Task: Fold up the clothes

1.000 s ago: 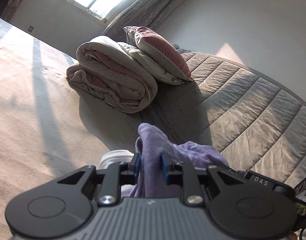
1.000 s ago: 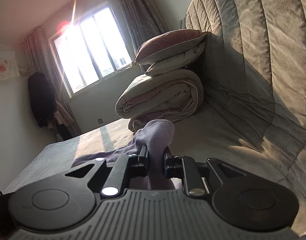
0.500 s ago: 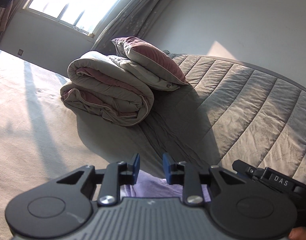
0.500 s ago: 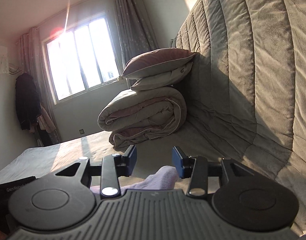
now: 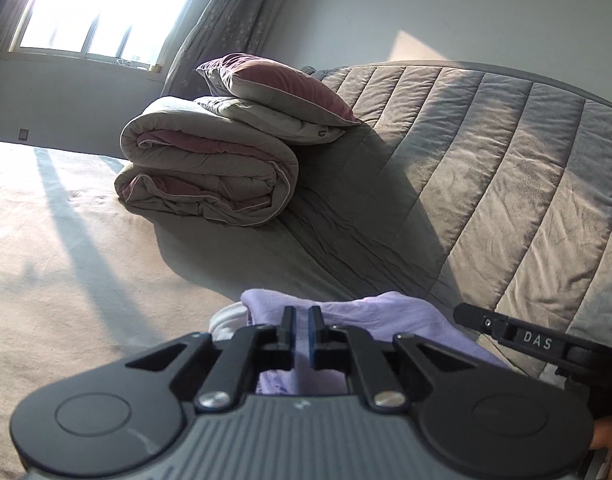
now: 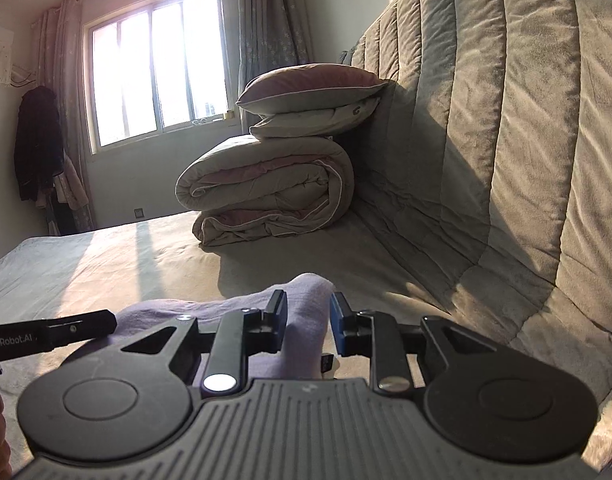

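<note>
Lilac garment [image 5: 390,312], soft, bunched (white edge showing), on bed [image 5: 65,264]

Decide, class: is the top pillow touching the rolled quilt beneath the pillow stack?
Apart. In the right wrist view, the top pillow rests on a lower pillow, which lies between it and the rolled quilt.

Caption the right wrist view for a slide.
Right gripper closing around a lavender garment on the bed, folded duvet beyond.
</note>
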Demonstrator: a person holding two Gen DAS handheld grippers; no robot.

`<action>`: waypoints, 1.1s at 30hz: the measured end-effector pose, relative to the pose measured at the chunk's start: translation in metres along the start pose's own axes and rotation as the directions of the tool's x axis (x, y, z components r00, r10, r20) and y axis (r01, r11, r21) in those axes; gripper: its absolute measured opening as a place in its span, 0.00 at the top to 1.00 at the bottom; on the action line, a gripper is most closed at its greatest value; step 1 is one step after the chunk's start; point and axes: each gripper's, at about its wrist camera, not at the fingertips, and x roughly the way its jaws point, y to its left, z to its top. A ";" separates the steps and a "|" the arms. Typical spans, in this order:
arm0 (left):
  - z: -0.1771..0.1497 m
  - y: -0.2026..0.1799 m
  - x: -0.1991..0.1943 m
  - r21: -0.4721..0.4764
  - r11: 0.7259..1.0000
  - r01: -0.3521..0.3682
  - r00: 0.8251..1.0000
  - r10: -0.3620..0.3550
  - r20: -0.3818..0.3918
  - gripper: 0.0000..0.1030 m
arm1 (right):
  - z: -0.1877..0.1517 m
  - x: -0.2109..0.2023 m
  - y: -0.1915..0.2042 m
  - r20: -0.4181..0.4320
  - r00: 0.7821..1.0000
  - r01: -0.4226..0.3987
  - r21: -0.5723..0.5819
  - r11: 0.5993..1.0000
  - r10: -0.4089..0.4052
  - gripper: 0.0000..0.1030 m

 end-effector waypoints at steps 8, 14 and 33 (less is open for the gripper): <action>0.003 -0.017 -0.046 0.041 0.997 -0.067 0.994 0.070 -0.087 0.89 | 0.014 -0.053 0.020 0.008 0.999 0.046 0.033 0.998 -0.046 0.70; 0.002 -0.032 -0.090 0.069 0.994 -0.090 0.986 0.099 -0.131 0.72 | 0.014 -0.098 0.040 0.006 0.998 0.069 0.073 0.995 -0.070 0.64; -0.031 -0.047 -0.187 0.152 0.968 -0.198 0.923 0.237 -0.303 0.01 | -0.055 -0.197 0.097 -0.139 0.979 0.160 0.067 0.985 -0.150 0.00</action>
